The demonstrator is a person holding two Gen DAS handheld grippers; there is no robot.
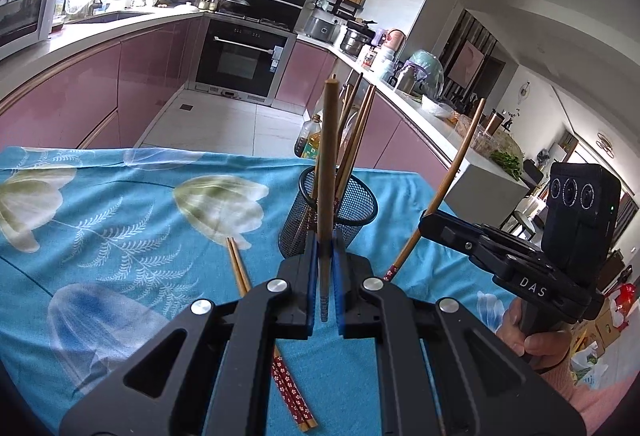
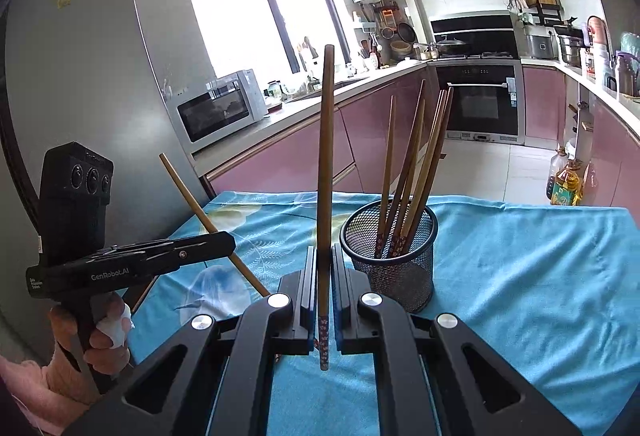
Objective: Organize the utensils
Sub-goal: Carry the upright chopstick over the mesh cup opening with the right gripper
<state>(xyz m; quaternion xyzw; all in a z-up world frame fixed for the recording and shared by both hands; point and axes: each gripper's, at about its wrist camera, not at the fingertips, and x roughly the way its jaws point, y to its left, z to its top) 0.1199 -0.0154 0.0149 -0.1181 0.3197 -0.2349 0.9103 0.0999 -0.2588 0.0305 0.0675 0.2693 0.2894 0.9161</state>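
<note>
In the left wrist view my left gripper (image 1: 325,242) is shut on a wooden chopstick (image 1: 329,156) that stands nearly upright, close in front of the black mesh cup (image 1: 360,204). The cup holds several chopsticks (image 2: 412,172). In the right wrist view my right gripper (image 2: 323,256) is shut on another upright chopstick (image 2: 325,156), just left of the mesh cup (image 2: 400,276). Each gripper also shows from the side in the other view, the right gripper (image 1: 428,222) and the left gripper (image 2: 226,240), both with a slanted chopstick. A pair of chopsticks (image 1: 239,268) lies on the blue cloth.
The table wears a blue floral cloth (image 2: 520,256) and its far edge lies just behind the cup. An oil bottle (image 2: 566,184) stands on the floor beyond it. Pink cabinets, an oven (image 1: 240,60) and a microwave (image 2: 220,108) line the kitchen. A hand (image 1: 532,340) holds each gripper's handle.
</note>
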